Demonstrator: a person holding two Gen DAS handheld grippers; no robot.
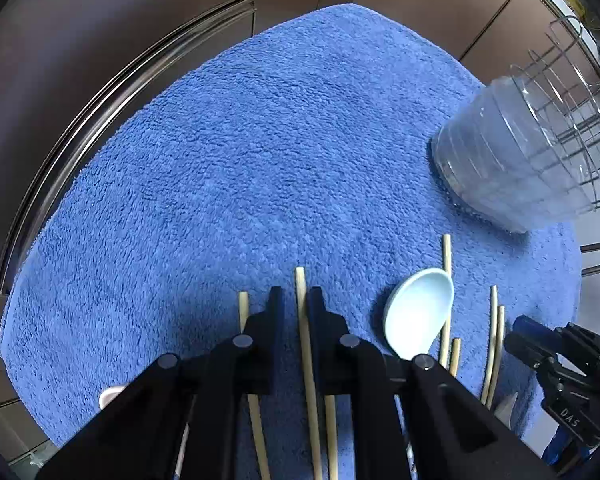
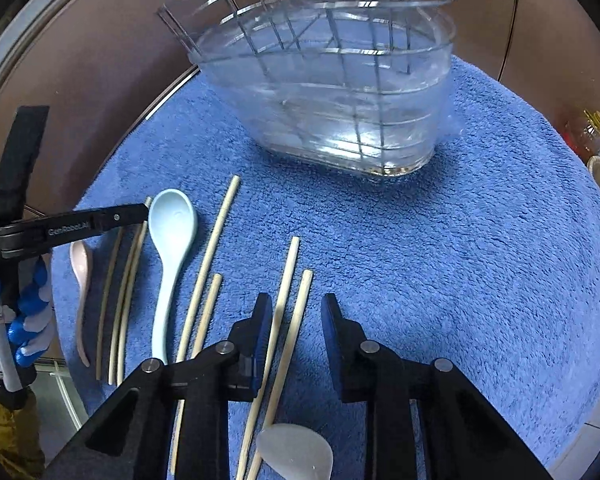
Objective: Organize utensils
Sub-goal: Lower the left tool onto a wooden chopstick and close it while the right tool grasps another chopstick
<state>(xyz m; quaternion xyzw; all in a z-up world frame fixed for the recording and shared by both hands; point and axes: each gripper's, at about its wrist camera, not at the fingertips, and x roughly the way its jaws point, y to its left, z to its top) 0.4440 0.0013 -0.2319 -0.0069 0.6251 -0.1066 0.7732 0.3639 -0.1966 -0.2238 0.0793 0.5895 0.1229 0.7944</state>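
Both views look down on a blue towel [image 2: 460,260] strewn with chopsticks and spoons. The left tool [image 1: 296,300] is closed on one chopstick [image 1: 305,344]. The right tool [image 2: 296,308] straddles a chopstick pair [image 2: 288,312], jaws not visibly touching. Pick-up looks underway; next, probably lifting towards the clear holder [image 2: 332,112], upper centre. Handles are hidden beneath the tools.
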